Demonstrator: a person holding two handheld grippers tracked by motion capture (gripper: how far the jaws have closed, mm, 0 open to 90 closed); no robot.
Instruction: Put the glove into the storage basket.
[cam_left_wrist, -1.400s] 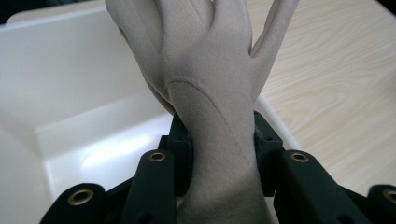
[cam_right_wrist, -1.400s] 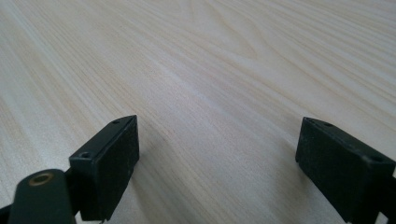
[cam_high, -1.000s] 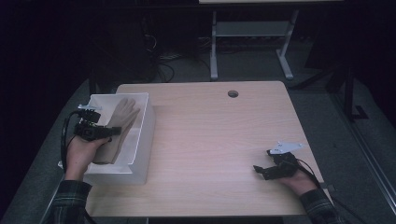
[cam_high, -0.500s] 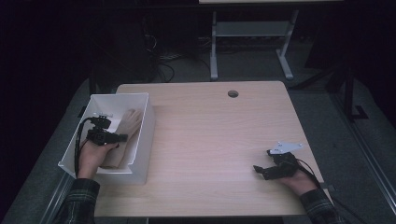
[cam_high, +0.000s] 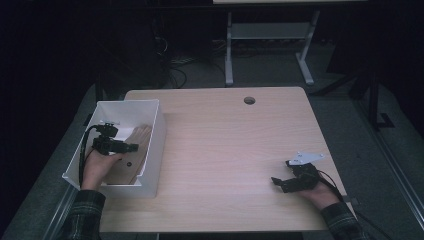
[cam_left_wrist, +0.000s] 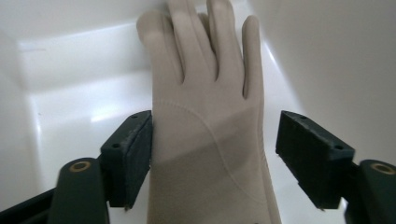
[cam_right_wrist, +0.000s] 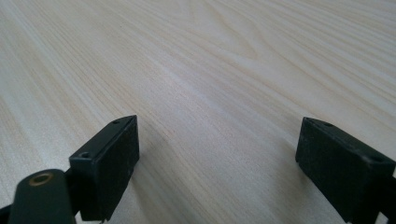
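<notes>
Glove: lies flat in the white bin.
Left gripper: jaws just opened wide, glove loose between them.
Right gripper: open, empty, resting on table.
Tip: lift straight up, don't snag it.

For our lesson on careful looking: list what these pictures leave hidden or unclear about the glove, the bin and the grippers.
- Glove: cuff cut off by the left gripper view's bottom edge.
- White bin: floor partly hidden in the high view by the left gripper.
- Right gripper: jaws too small and dark in the high view.
</notes>
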